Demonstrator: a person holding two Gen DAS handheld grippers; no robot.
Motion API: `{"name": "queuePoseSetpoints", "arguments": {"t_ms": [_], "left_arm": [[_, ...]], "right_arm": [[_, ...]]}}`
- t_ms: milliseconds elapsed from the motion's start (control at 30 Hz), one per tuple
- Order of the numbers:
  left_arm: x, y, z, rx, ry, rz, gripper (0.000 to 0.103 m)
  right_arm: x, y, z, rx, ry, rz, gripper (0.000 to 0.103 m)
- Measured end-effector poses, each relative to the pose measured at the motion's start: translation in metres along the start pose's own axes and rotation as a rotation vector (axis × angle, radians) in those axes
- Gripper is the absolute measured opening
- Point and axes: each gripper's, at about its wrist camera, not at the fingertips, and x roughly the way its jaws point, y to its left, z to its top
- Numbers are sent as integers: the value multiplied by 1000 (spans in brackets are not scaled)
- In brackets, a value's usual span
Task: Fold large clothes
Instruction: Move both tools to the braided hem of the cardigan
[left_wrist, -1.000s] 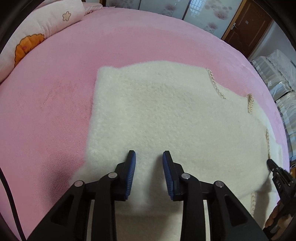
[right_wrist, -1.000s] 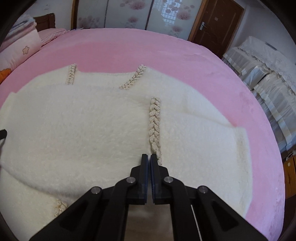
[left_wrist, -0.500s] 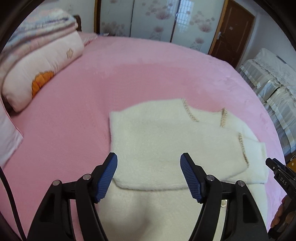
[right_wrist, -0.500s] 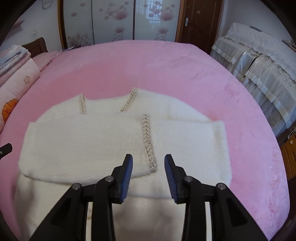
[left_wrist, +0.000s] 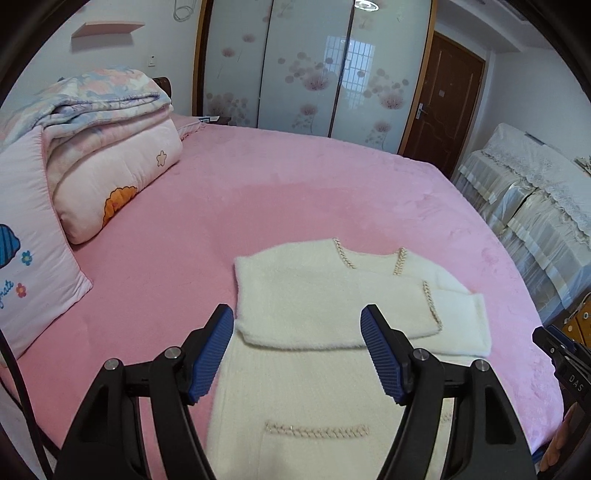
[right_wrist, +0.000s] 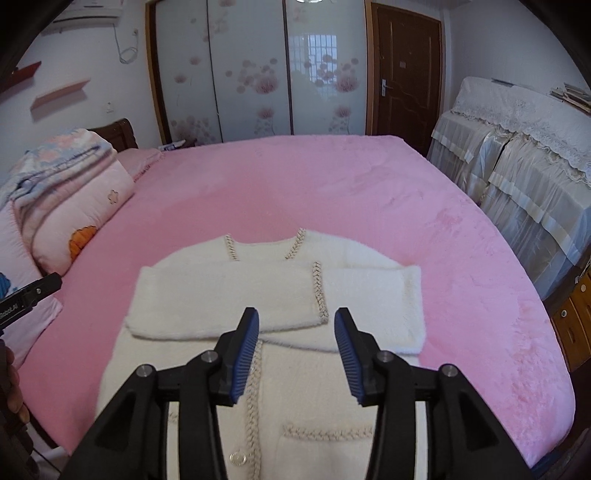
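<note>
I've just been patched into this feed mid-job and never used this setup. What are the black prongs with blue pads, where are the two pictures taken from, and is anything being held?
Each picture comes from a camera riding on a tool that a person carries. The left hand-held gripper and right hand-held gripper are both open and hold nothing. Below them a cream cardigan lies on the pink bed, sleeves folded across its chest. Folded quilts and a pillow sit on the left. Each view also catches the other tool at its edge.
</note>
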Motion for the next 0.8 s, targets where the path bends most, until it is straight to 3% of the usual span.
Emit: {"name": "queuePoseSetpoints", "arguments": {"t_ms": [167,433,800], "left_arm": [[-37,1,-20,-8,-4,-12,76],[-73,11,-68,-21,17,4,77],[-55,23,-161,-32,123,-7,77]], "right_arm": [[-42,-4,-21,-7,-29,27,45],[-76,-18,-63,-12,-36,59,46],[-77,-39,-141,-2,30,28,46]]}}
